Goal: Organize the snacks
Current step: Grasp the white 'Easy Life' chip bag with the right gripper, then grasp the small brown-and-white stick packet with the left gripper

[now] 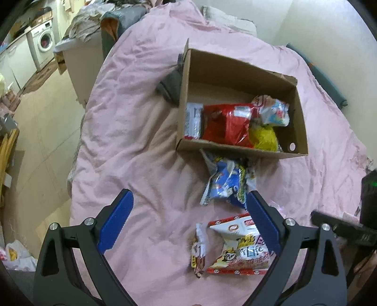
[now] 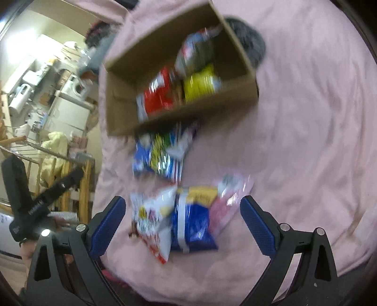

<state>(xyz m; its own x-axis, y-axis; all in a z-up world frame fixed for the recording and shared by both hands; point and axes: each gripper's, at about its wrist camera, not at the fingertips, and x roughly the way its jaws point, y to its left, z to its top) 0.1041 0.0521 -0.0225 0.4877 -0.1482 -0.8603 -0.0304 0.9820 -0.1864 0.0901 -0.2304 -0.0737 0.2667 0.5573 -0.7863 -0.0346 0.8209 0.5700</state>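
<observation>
- You are in a home, in a lived-in room that serves as bedroom and utility space at once.
- You work over a bed covered in a rumpled pale pink quilt [image 1: 141, 117], with a crumpled off-white pillow [image 1: 226, 18] at its far end.
- To your left stands a white front-loading washing machine [image 1: 43, 43] beside white cabinets.
- A heap of loose laundry [image 1: 84, 23] lies piled next to the bed.
- A wooden clothes-drying rack [image 2: 47, 162] stands on the floor.

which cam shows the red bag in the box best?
Left wrist: the red bag is sharp, lying in the cardboard box beside a yellow pack. Right wrist shows it motion-blurred, print unreadable.
</observation>
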